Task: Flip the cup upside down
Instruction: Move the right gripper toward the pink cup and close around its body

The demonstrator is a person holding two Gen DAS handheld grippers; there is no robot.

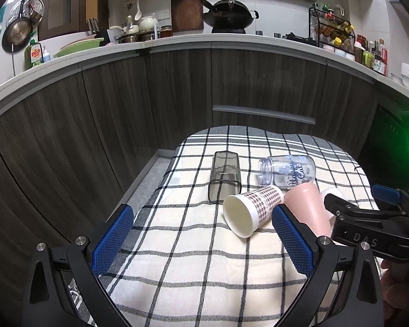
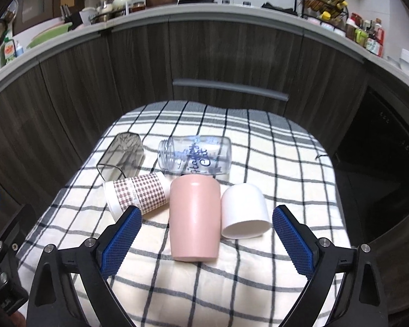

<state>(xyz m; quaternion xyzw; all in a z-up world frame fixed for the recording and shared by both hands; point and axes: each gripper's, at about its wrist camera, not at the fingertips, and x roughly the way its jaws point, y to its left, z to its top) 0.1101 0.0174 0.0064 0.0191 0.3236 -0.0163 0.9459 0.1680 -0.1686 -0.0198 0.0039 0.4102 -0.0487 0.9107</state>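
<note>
Several cups lie on their sides on a checked cloth (image 2: 231, 286). A pink cup (image 2: 195, 218) lies between my right gripper's open fingers, mouth toward me. A white cup (image 2: 244, 211) lies right of it. A houndstooth paper cup (image 2: 137, 192) lies to the left, also seen in the left wrist view (image 1: 252, 208). A clear printed bottle (image 2: 195, 155) and a smoky square tumbler (image 2: 122, 155) lie behind. My right gripper (image 2: 205, 238) is open and empty, just short of the pink cup. My left gripper (image 1: 201, 238) is open and empty, left of the paper cup.
The cloth-covered table stands in front of dark wood cabinets (image 1: 177, 81) with a handle (image 1: 264, 114). A crowded kitchen counter (image 1: 204, 39) runs behind. The table's left edge drops to a grey ledge (image 1: 147, 174). The right gripper's body (image 1: 368, 218) shows in the left wrist view.
</note>
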